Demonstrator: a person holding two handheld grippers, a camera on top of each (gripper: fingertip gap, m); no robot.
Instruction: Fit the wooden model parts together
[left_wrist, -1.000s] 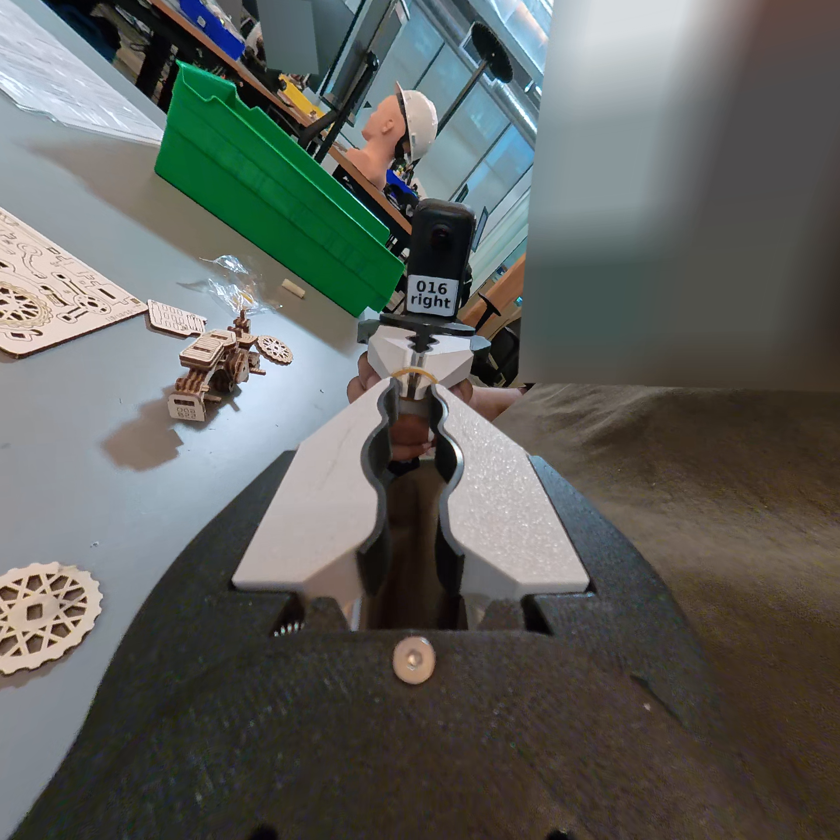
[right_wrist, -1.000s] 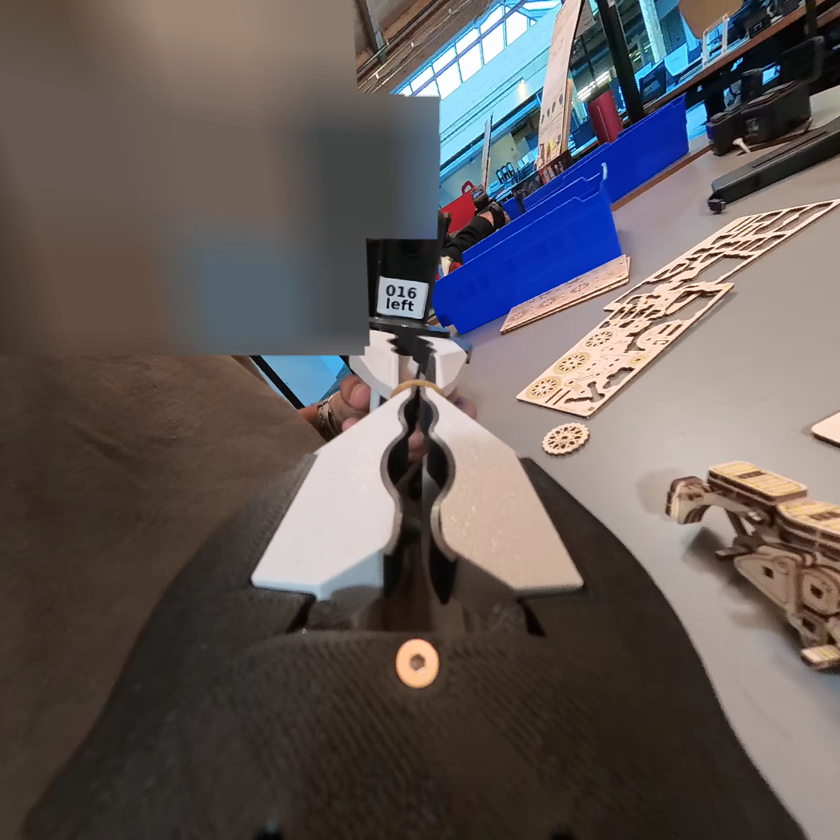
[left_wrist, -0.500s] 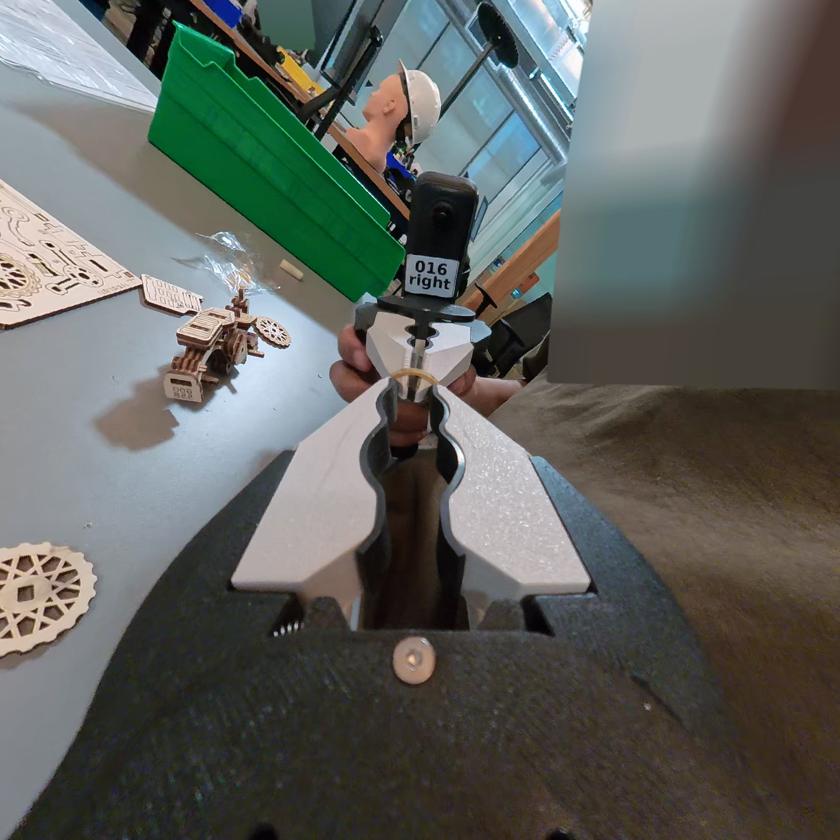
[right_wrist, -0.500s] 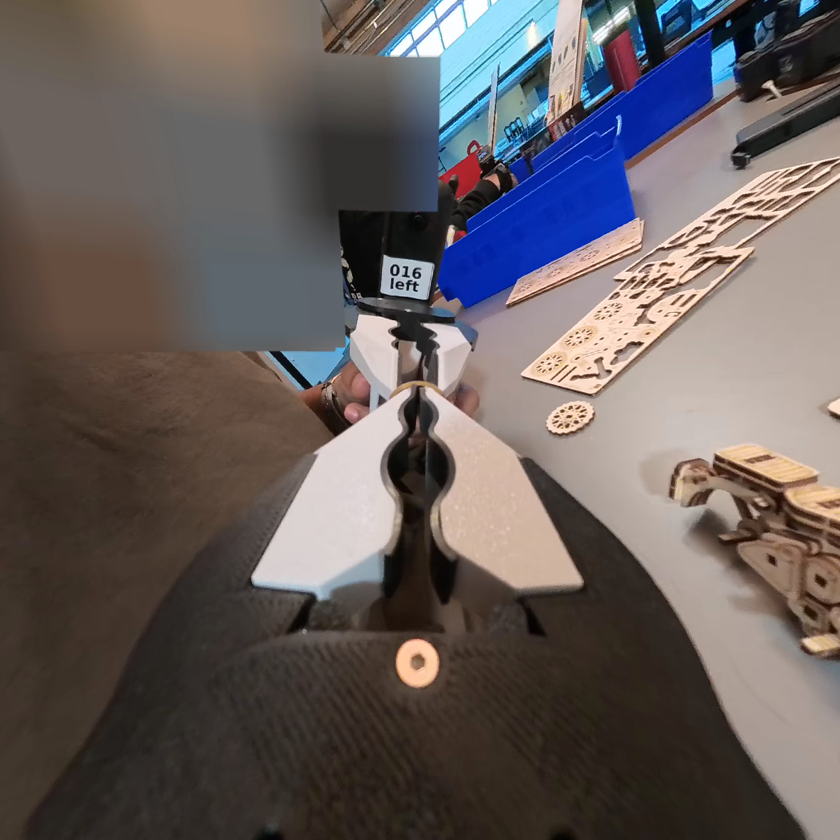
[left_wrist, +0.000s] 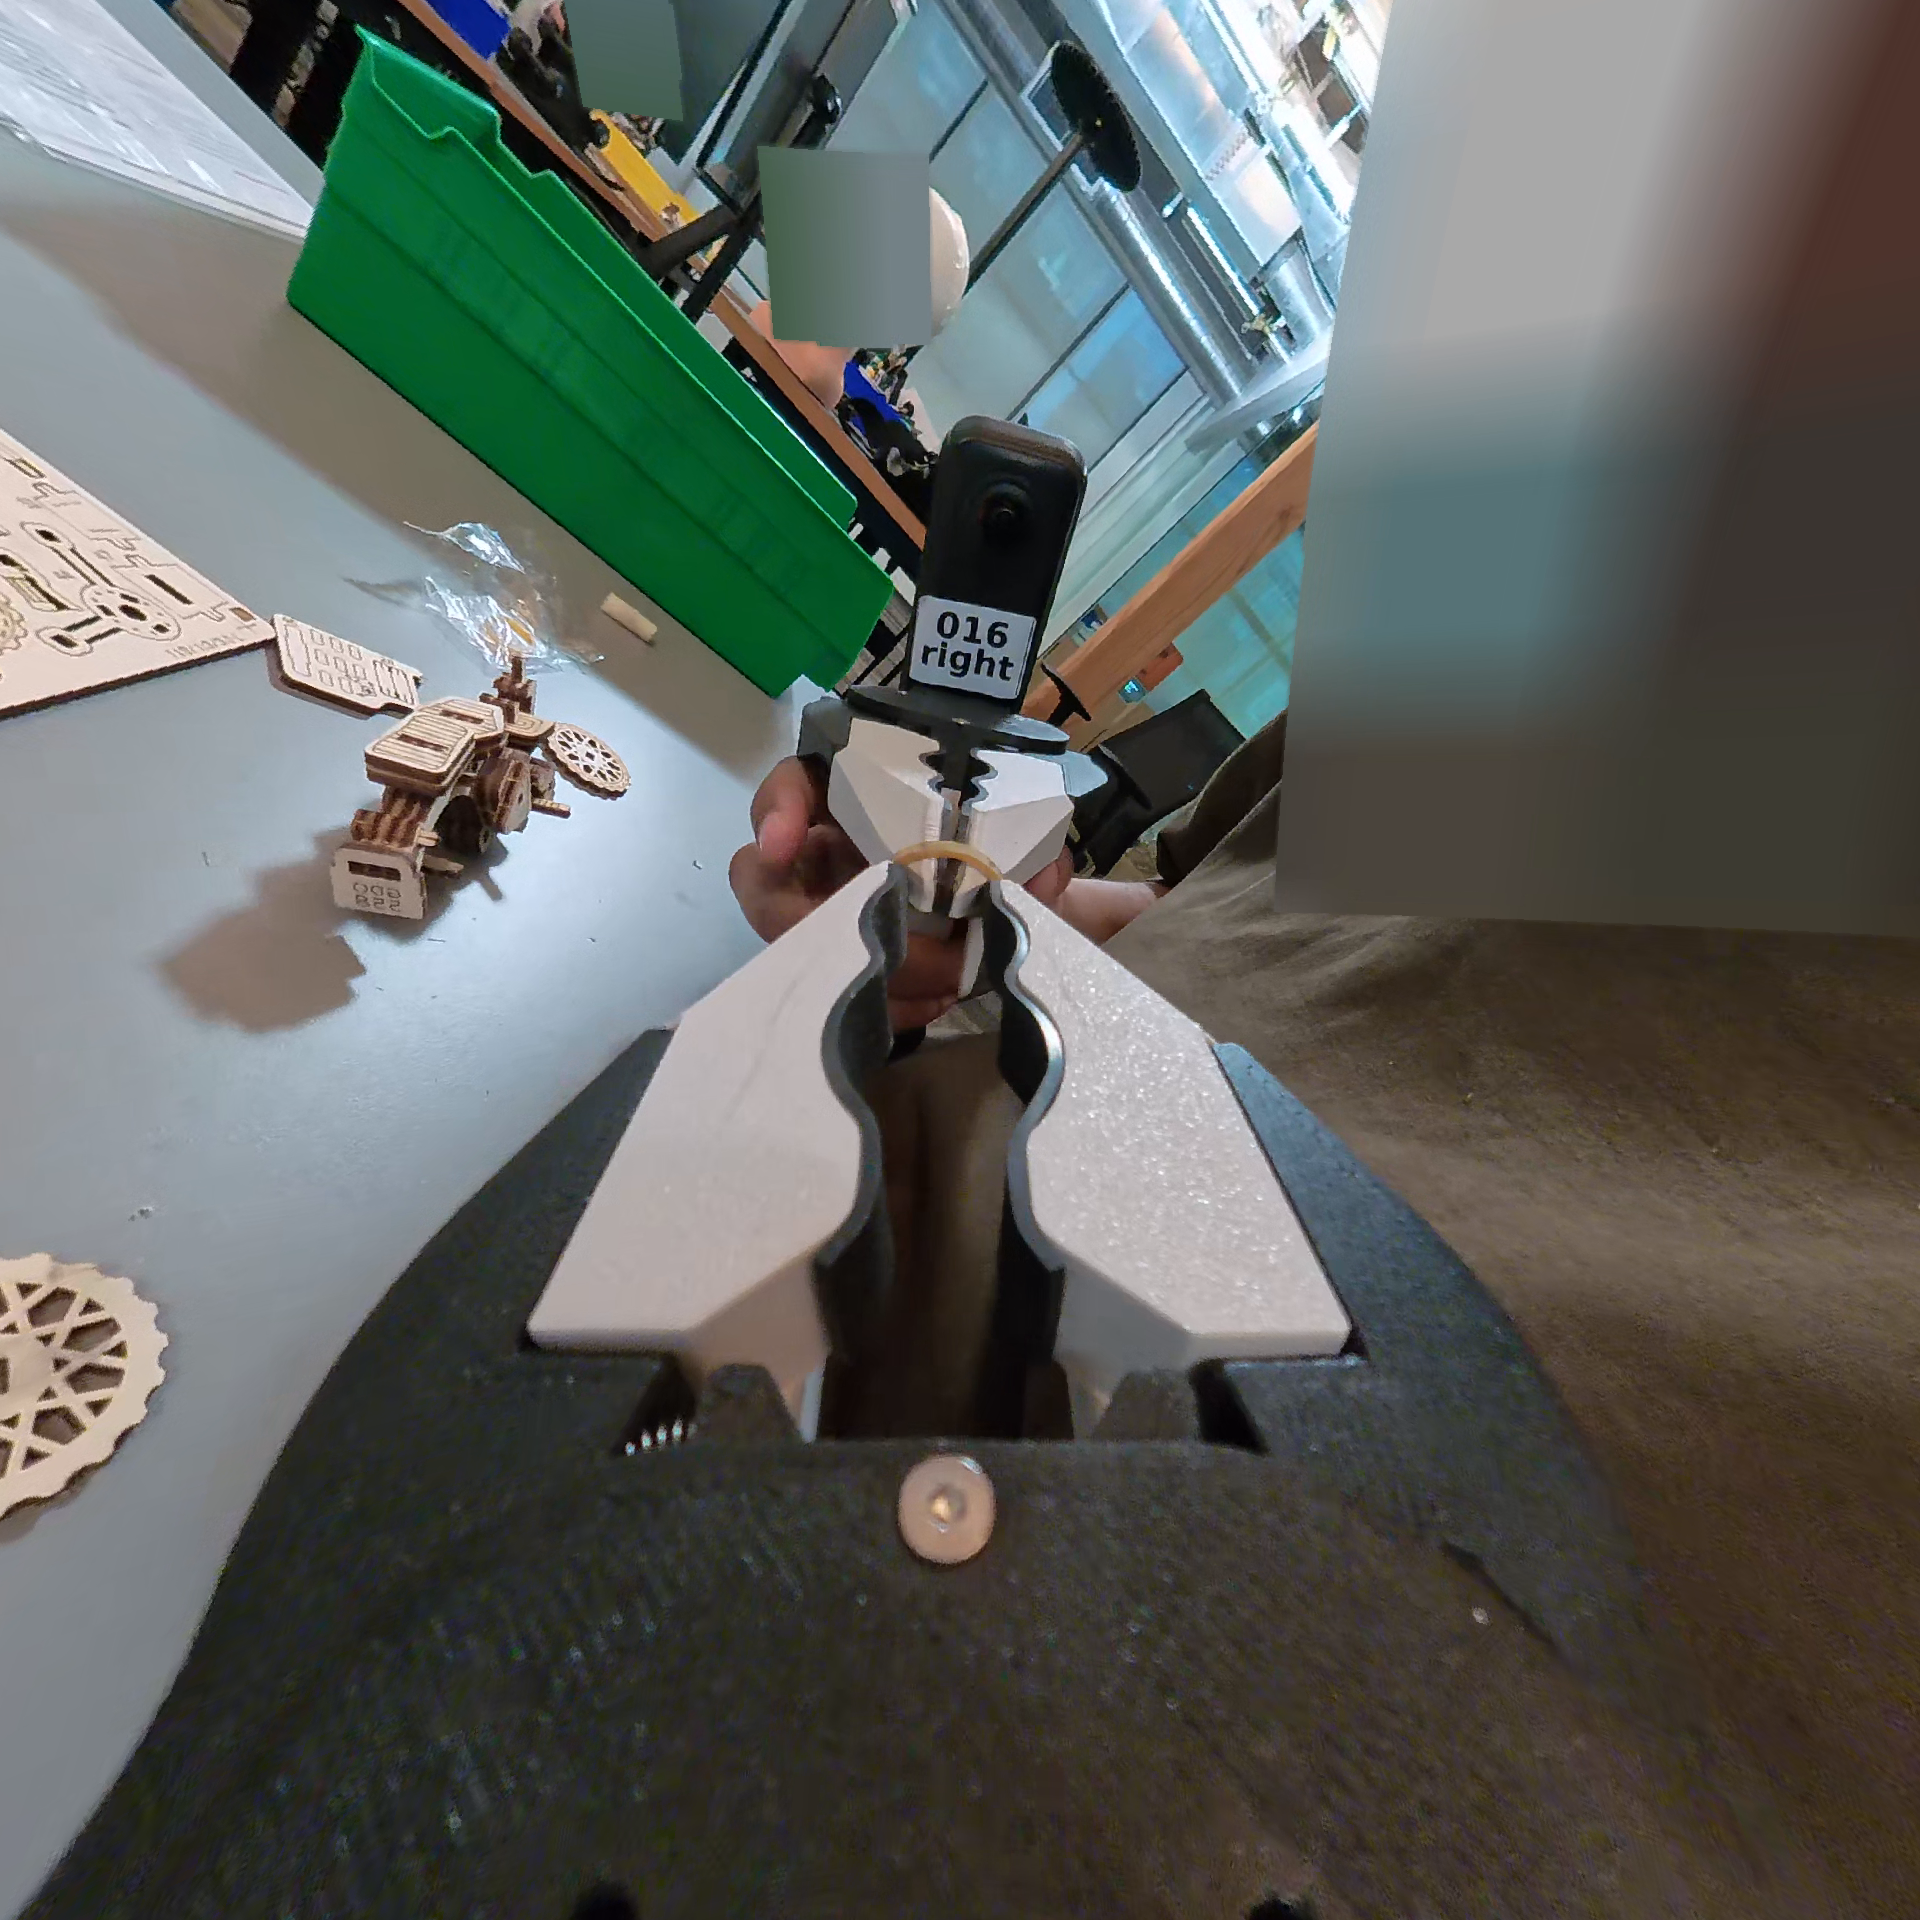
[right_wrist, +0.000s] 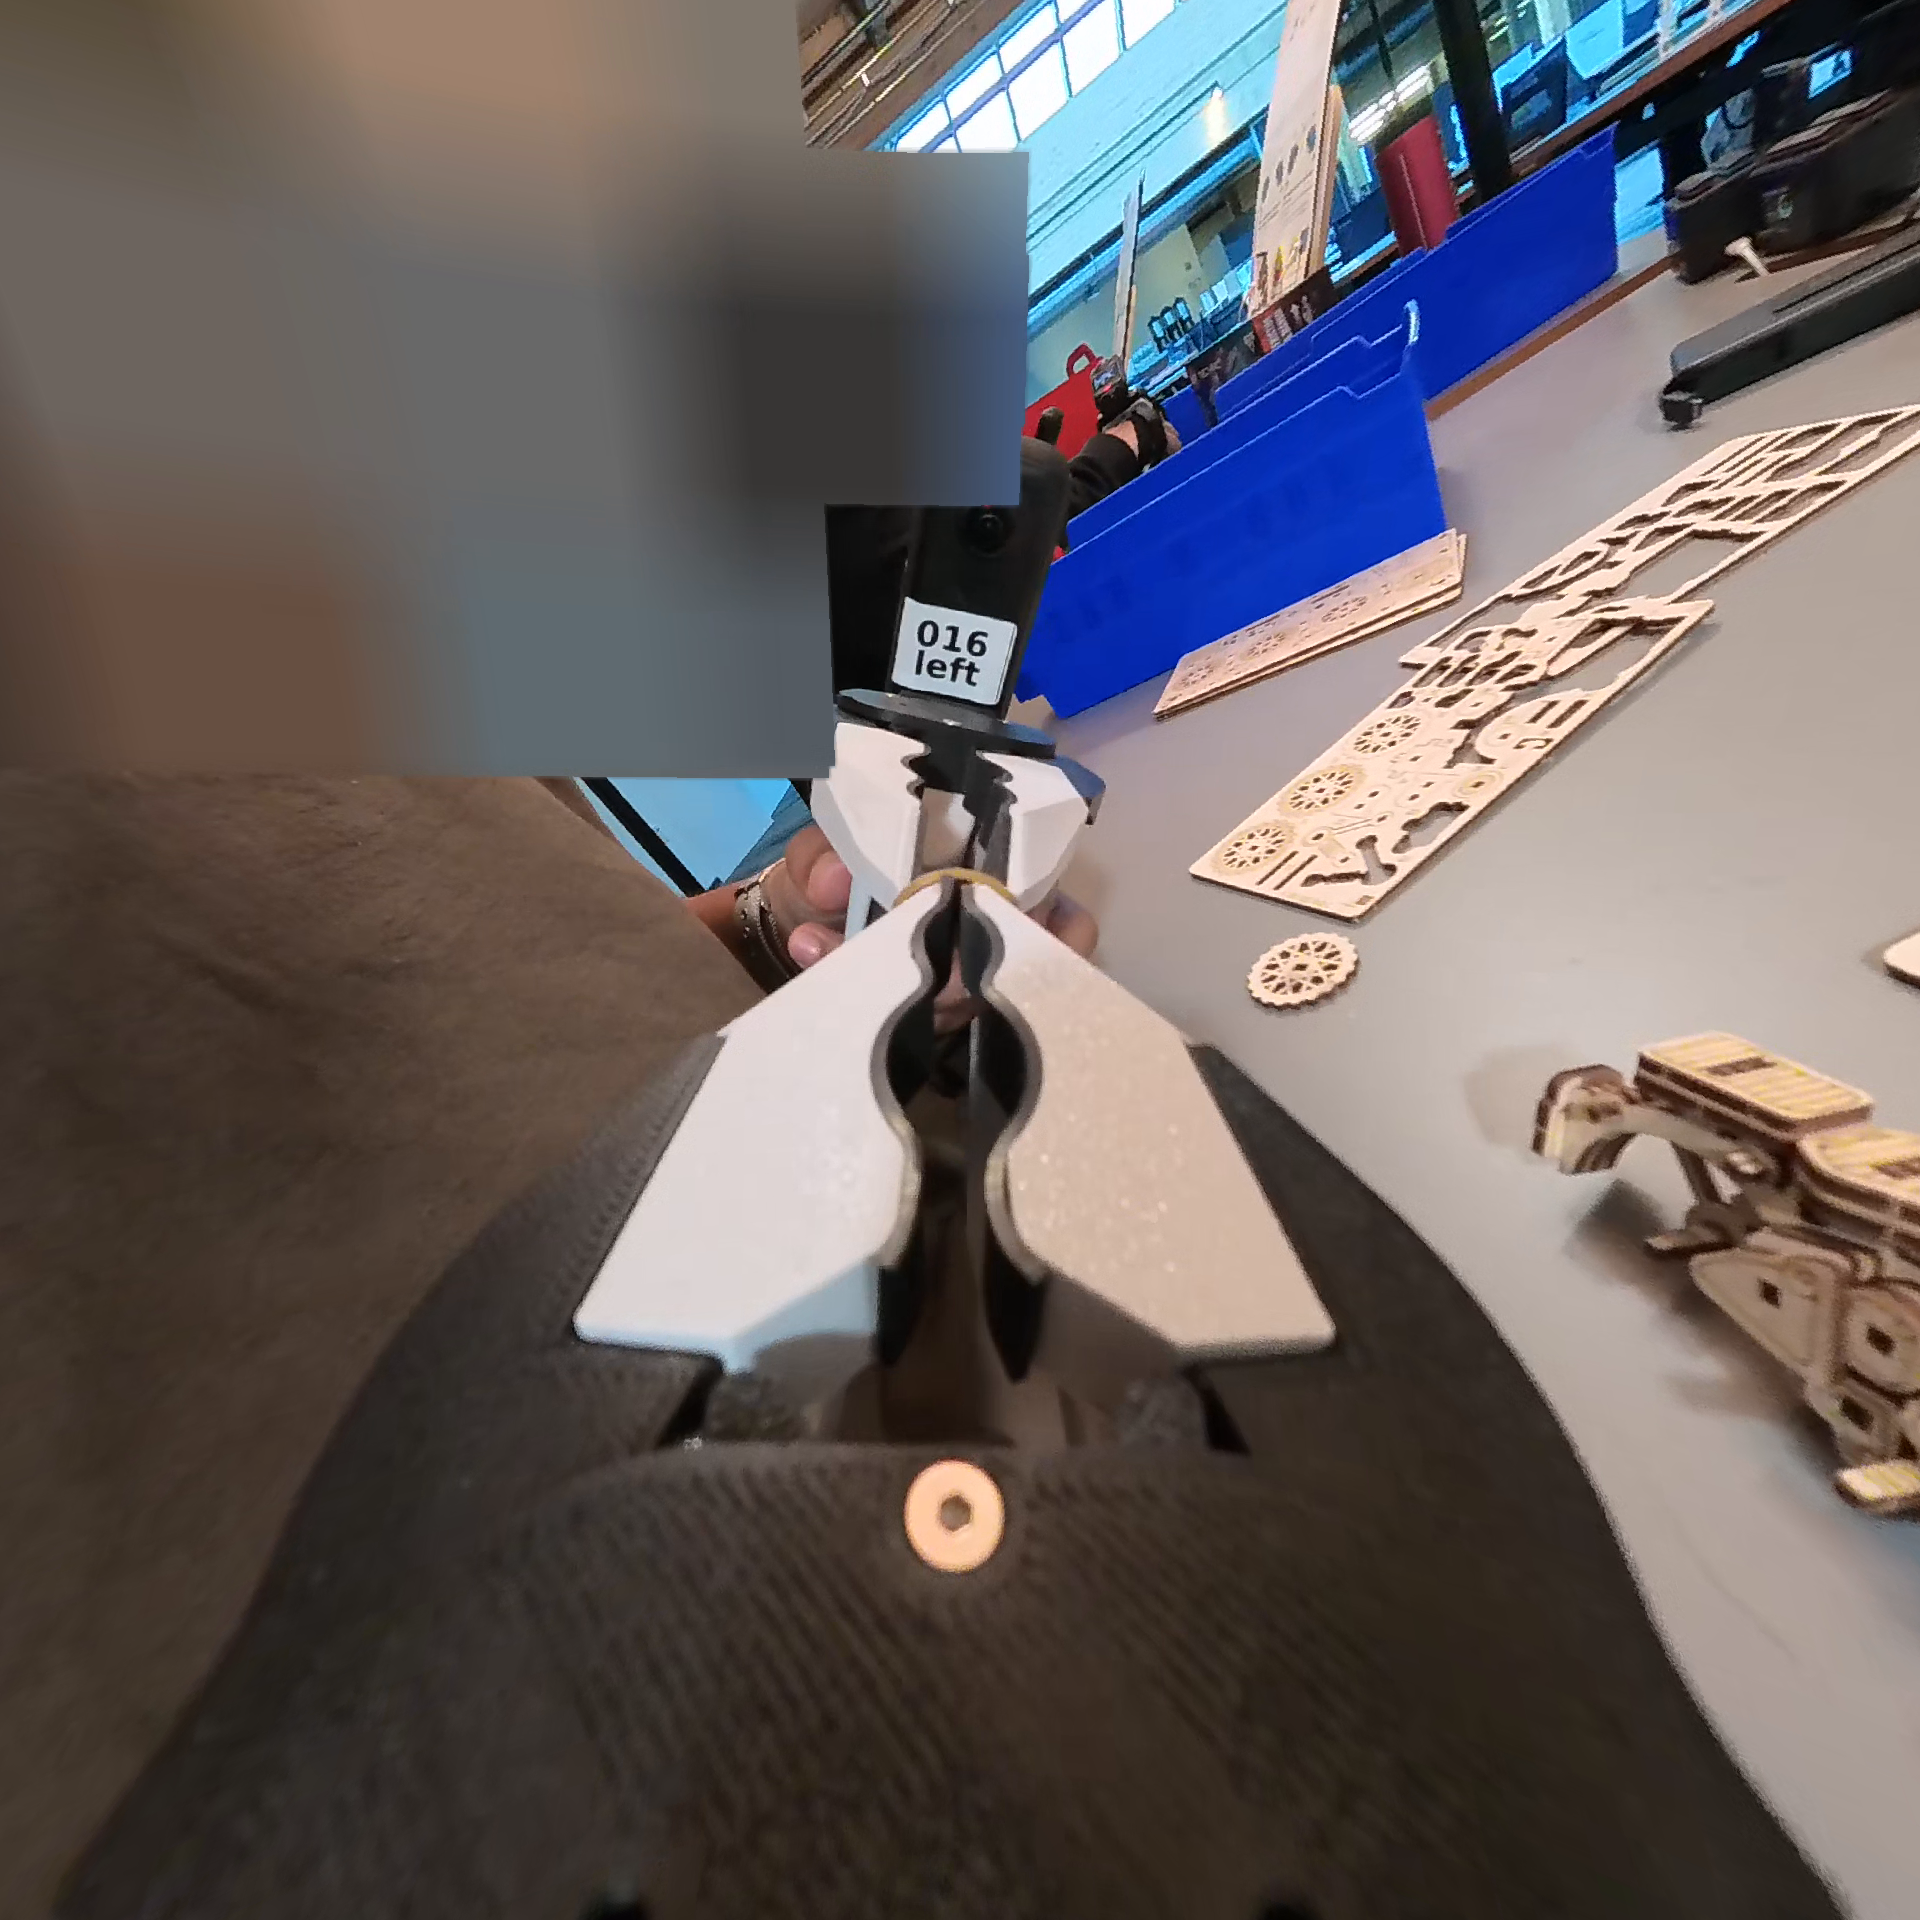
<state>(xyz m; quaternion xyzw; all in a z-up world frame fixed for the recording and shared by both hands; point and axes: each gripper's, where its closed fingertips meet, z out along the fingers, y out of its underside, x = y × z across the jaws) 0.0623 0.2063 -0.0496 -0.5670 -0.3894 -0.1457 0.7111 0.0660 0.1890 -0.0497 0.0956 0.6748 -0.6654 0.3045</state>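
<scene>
My left gripper (left_wrist: 943, 899) and my right gripper (right_wrist: 954, 909) meet tip to tip in the air, off the table's edge in front of a person's torso. A small tan ring (left_wrist: 945, 854) sits right where the tips meet; it also shows in the right wrist view (right_wrist: 954, 879). The left jaws stand a narrow gap apart, with the ring spanning that gap. The right jaws are closed, tips at the ring; whether they pinch it is hidden. A half-built wooden model car (left_wrist: 457, 790) stands on the grey table, also in the right wrist view (right_wrist: 1766, 1247).
A loose wooden gear wheel (left_wrist: 62, 1371) lies near the left gripper, and also shows in the right wrist view (right_wrist: 1302, 968). Cut-out part sheets (right_wrist: 1455, 758), a small wooden plate (left_wrist: 343, 665) and clear wrap (left_wrist: 488, 603) lie about. A green bin (left_wrist: 582, 384) and blue bins (right_wrist: 1247, 561) stand behind. Left and right tips are no more than a few centimetres apart.
Both grippers stay tip to tip on the ring. The pair has shifted and tilted slightly, so the table things sit a little differently in both views.
</scene>
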